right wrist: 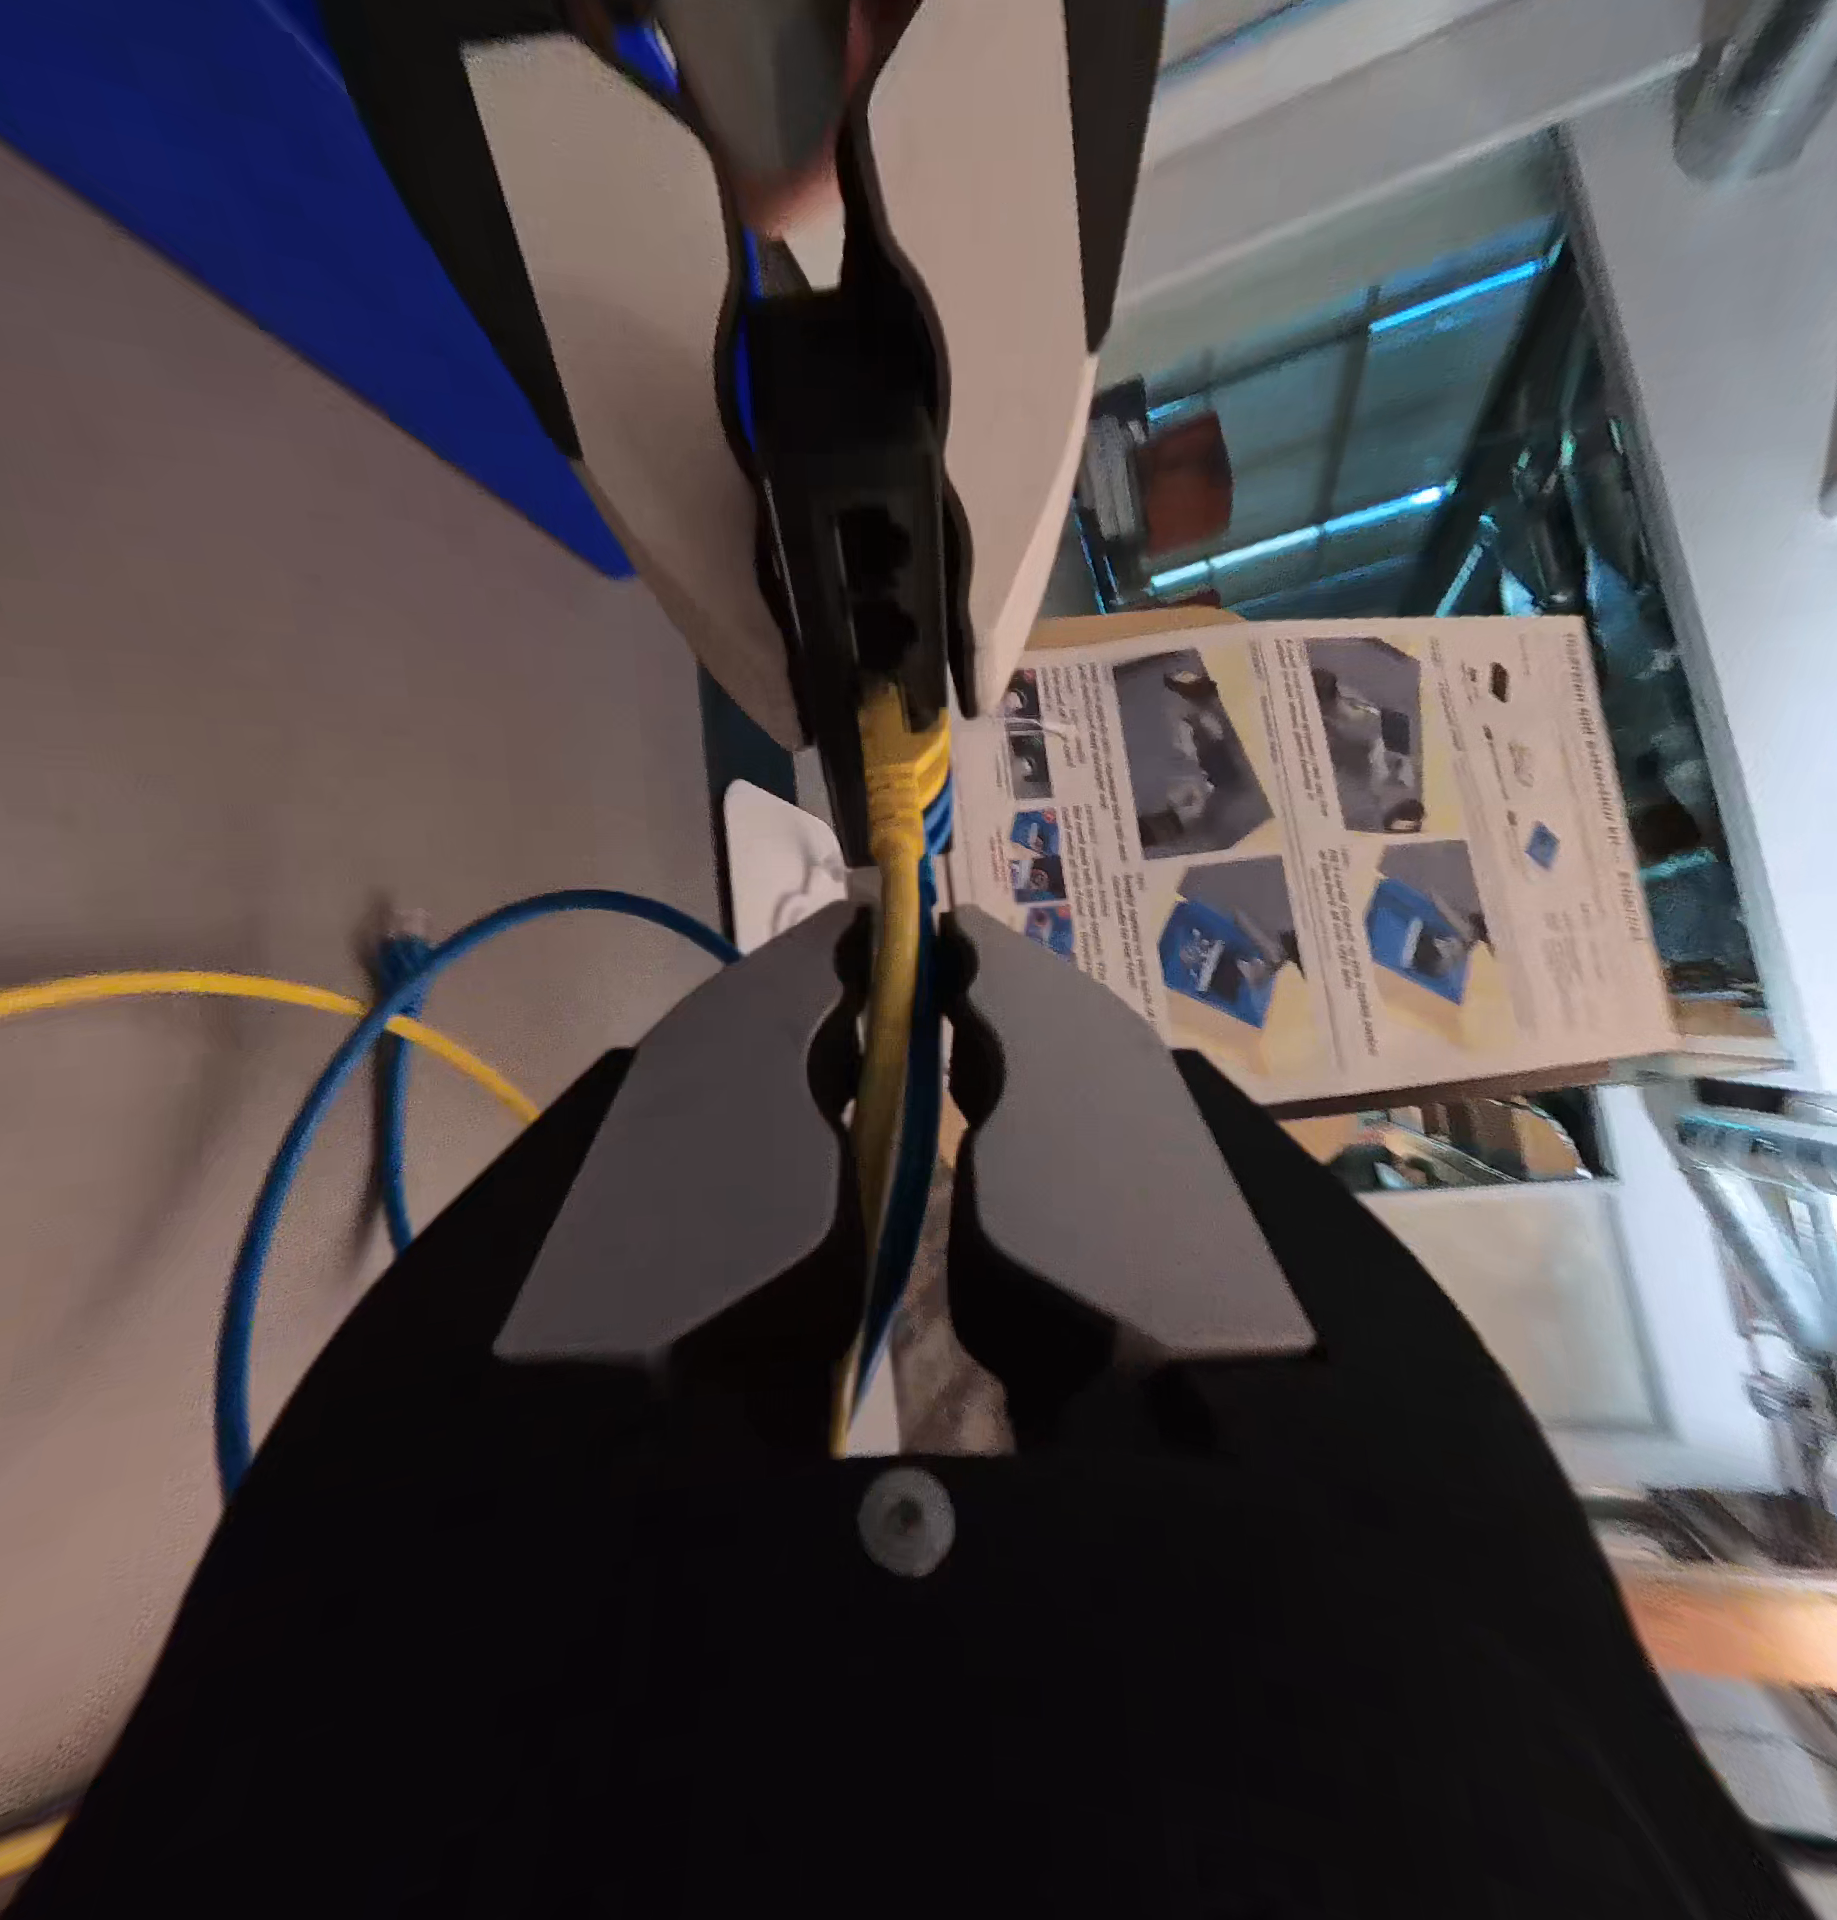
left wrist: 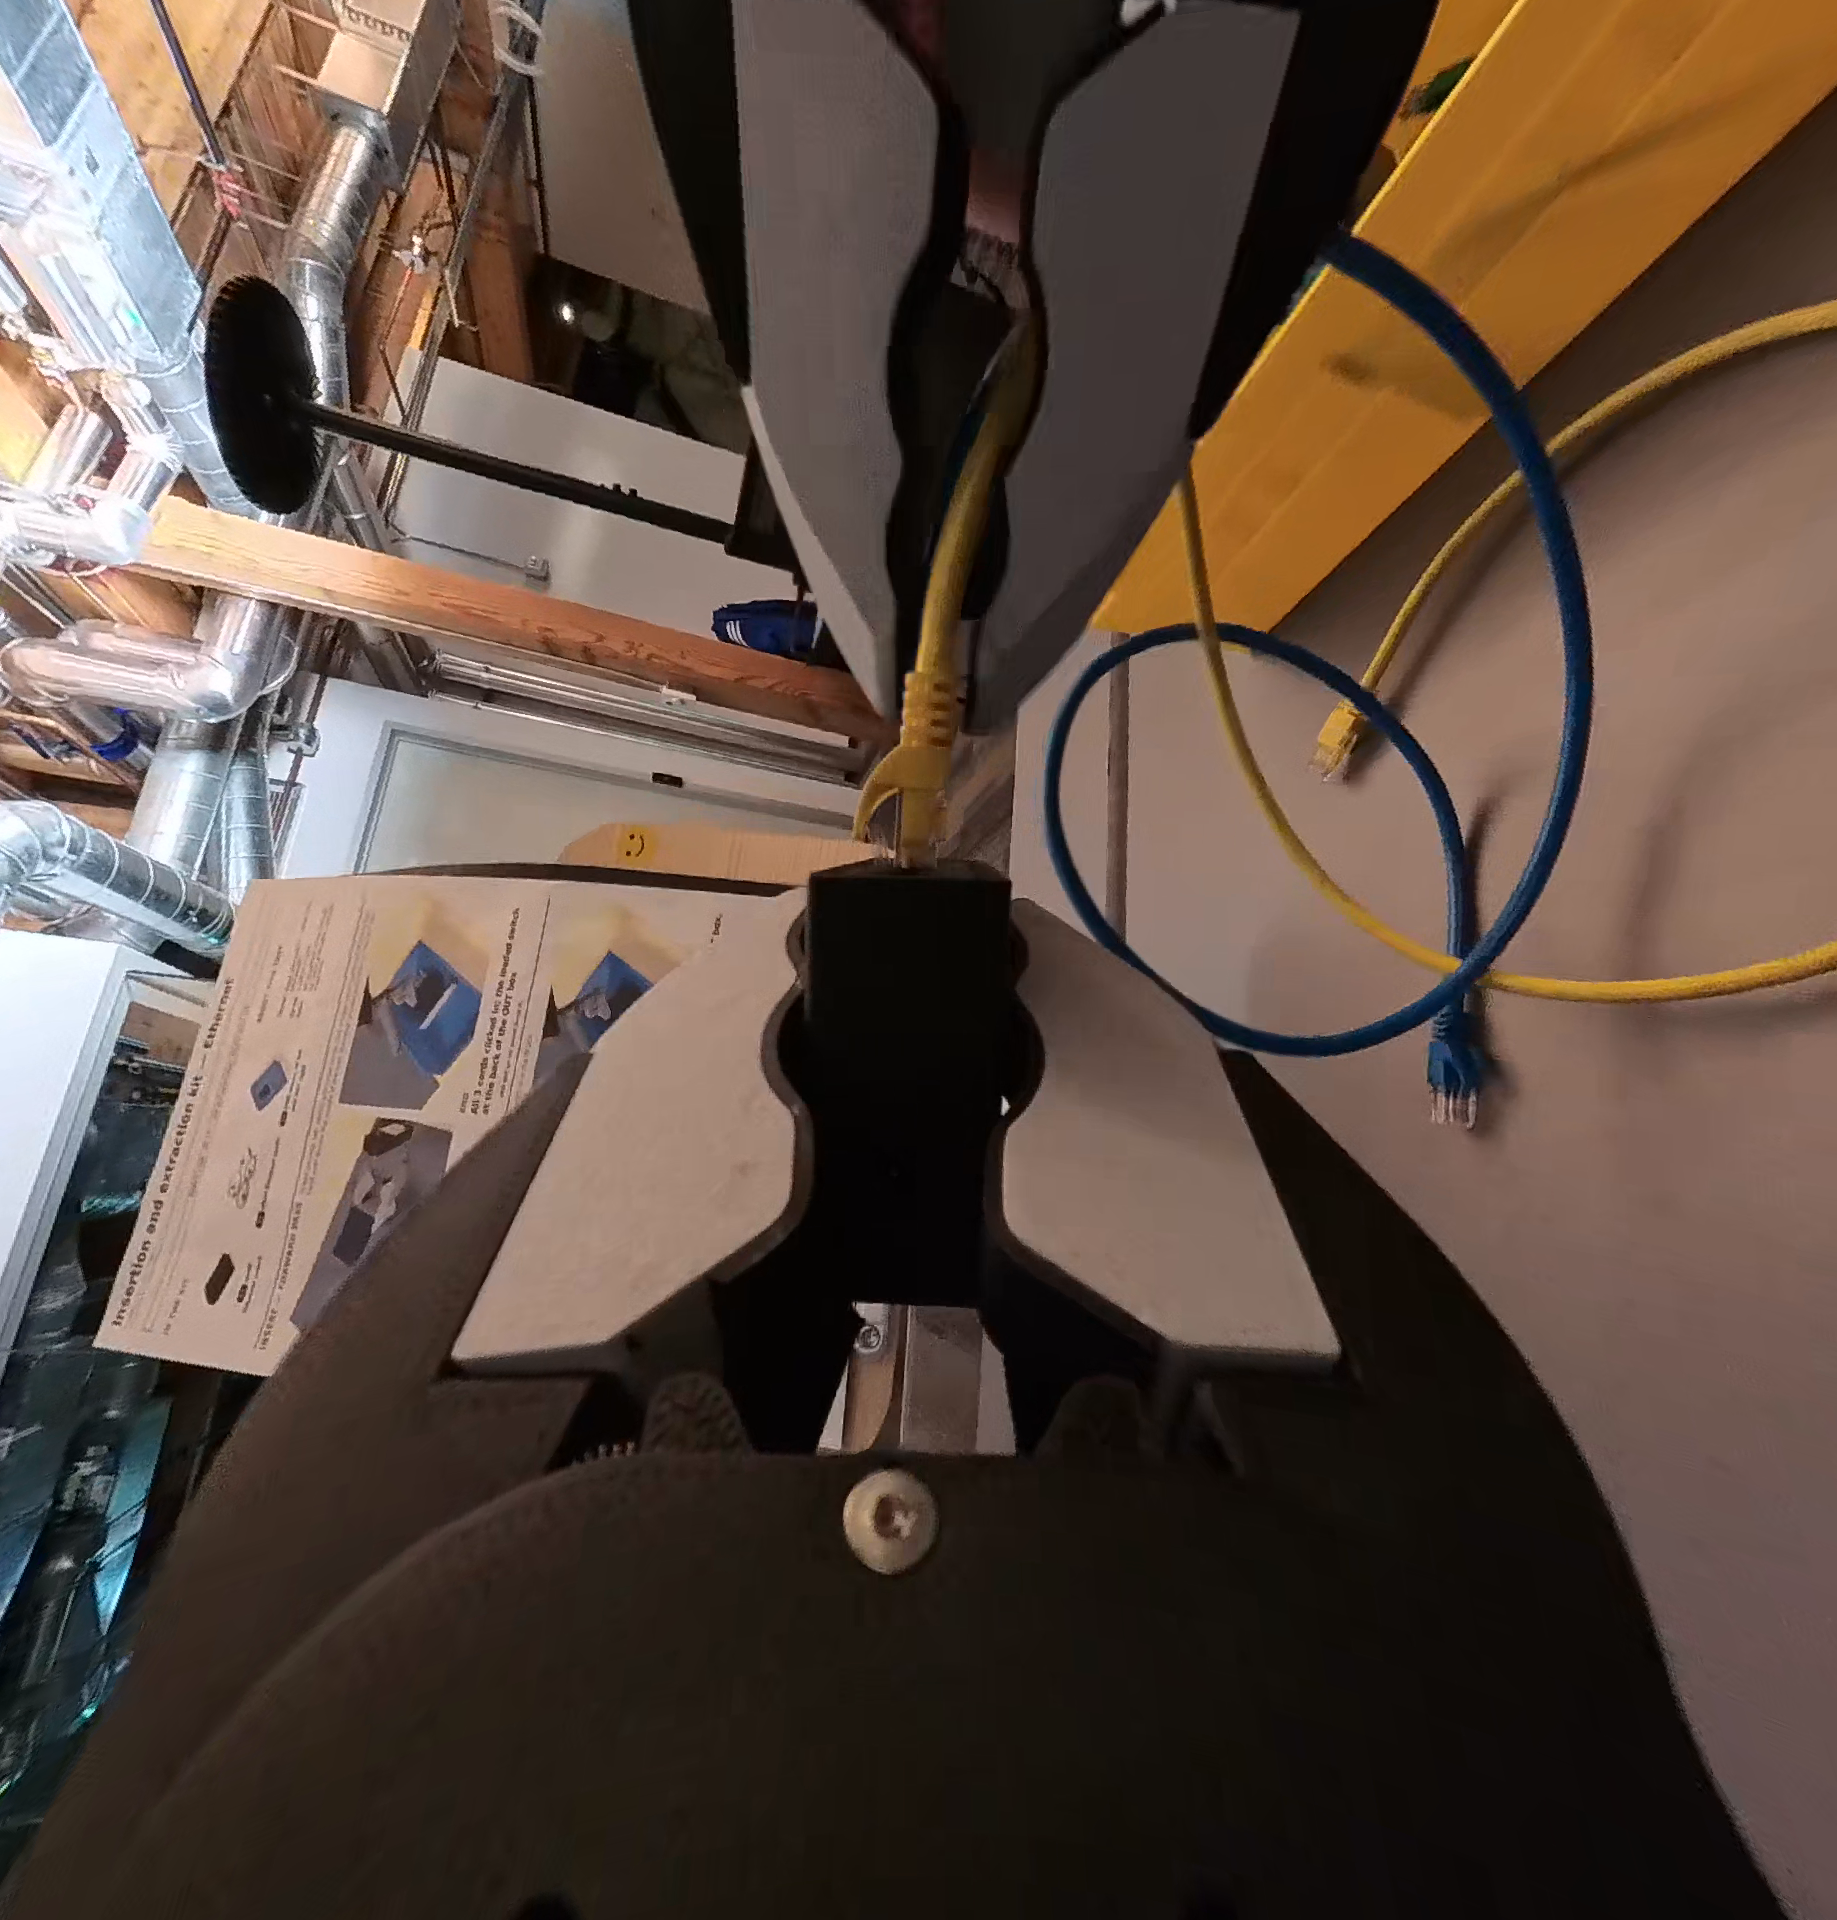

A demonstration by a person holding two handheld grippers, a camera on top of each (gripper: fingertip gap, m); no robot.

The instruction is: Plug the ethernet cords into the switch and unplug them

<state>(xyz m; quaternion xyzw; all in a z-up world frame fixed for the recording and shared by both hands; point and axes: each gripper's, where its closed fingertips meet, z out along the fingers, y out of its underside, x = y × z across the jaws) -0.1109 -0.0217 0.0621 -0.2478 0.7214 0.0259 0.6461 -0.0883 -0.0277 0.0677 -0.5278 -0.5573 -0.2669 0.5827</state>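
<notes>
My left gripper point(left wrist: 903, 935) is shut on the black switch point(left wrist: 903, 1039) and holds it above the table. In the right wrist view the left gripper point(right wrist: 883, 717) shows at the top with the switch point(right wrist: 841, 436), whose two other ports are open. My right gripper point(right wrist: 898, 925) is shut on the yellow cord point(right wrist: 888, 1039), just behind its plug point(right wrist: 898, 748). A blue cord point(right wrist: 935, 831) runs alongside through the jaws. The yellow plug point(left wrist: 919, 779) sits at the switch's end port; I cannot tell how deep. The right gripper point(left wrist: 945, 696) faces my left one.
On the grey table point(left wrist: 1620, 1351) lie loops of blue cord point(left wrist: 1548, 499) and yellow cord point(left wrist: 1309, 862), with a loose yellow plug point(left wrist: 1335, 738) and a loose blue plug point(left wrist: 1454, 1070). A yellow bin point(left wrist: 1413, 364), a blue bin point(right wrist: 218, 208) and a printed instruction sheet point(right wrist: 1309, 831) stand nearby. Left and right tips are no more than a few centimetres apart.
</notes>
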